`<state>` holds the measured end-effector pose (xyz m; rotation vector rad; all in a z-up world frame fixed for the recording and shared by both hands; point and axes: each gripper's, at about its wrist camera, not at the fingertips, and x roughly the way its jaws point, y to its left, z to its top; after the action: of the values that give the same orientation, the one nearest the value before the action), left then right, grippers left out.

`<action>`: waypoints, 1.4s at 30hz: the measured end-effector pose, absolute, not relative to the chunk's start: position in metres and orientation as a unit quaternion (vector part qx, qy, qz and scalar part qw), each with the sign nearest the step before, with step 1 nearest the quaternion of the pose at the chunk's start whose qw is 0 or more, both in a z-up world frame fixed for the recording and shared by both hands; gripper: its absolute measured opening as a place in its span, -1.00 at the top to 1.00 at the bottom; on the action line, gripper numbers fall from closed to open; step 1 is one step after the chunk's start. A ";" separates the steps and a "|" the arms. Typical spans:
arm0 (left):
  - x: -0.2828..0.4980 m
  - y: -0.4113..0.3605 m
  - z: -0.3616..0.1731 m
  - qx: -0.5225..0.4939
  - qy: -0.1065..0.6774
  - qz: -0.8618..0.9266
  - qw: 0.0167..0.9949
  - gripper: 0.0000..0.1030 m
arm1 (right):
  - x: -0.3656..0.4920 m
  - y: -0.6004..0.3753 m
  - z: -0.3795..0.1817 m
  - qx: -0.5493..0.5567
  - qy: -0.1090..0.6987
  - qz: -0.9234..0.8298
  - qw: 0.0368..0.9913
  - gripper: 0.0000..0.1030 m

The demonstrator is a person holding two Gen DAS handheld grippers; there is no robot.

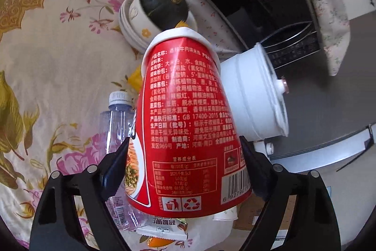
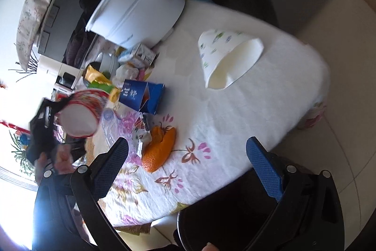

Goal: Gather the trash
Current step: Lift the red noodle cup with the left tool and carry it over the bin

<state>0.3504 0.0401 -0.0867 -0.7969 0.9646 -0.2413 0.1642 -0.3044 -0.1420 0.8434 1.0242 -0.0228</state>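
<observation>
- Left gripper (image 1: 185, 164) clamps the red paper noodle cup (image 1: 188, 114) between its jaws — base near the claw, long axis running away from it, white rim farthest.
- Right gripper (image 2: 188, 157) stands open and empty — the orange peel (image 2: 159, 149) lies just ahead, toward its left finger; the flattened white paper cup (image 2: 225, 60) sits farther ahead, well apart.

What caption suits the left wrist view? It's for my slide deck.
Left gripper shut on a red instant noodle cup above a floral tablecloth littered with trash.
</observation>
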 end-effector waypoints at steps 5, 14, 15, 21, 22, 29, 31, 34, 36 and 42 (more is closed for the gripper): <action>0.297 0.057 -0.043 -0.331 0.380 -0.154 0.850 -0.64 | 0.199 -0.264 -0.153 0.341 0.500 0.019 0.796 -0.87; 0.247 0.085 -0.056 -0.310 0.379 -0.173 0.854 -0.64 | 0.233 -0.210 -0.168 0.323 0.521 0.087 0.785 -0.31; 0.245 0.085 -0.058 -0.303 0.379 -0.170 0.858 -0.64 | 0.235 -0.208 -0.169 0.316 0.523 0.082 0.788 -0.19; 0.243 0.085 -0.068 -0.296 0.396 -0.172 0.852 -0.64 | 0.239 -0.208 -0.174 0.321 0.519 0.077 0.788 0.31; 0.244 0.086 -0.070 -0.296 0.400 -0.171 0.850 -0.64 | 0.239 -0.209 -0.174 0.325 0.519 0.076 0.787 0.31; 0.241 0.090 -0.071 -0.299 0.401 -0.167 0.850 -0.64 | 0.230 -0.211 -0.155 0.316 0.488 0.066 0.811 -0.43; 0.242 0.090 -0.072 -0.298 0.403 -0.168 0.849 -0.65 | 0.231 -0.211 -0.152 0.310 0.485 0.067 0.815 -0.38; 0.241 0.088 -0.073 -0.295 0.405 -0.168 0.849 -0.65 | 0.238 -0.205 -0.155 0.296 0.489 0.074 0.817 -0.05; 0.243 0.089 -0.075 -0.295 0.409 -0.167 0.847 -0.65 | 0.242 -0.198 -0.160 0.287 0.494 0.076 0.817 0.16; 0.245 0.091 -0.078 -0.291 0.412 -0.157 0.849 -0.65 | 0.247 -0.186 -0.158 0.269 0.471 0.086 0.836 0.81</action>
<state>0.2452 0.0910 -0.0782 -0.6122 0.8687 -0.3301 0.2472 -0.1856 -0.1578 0.5695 0.9972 0.1824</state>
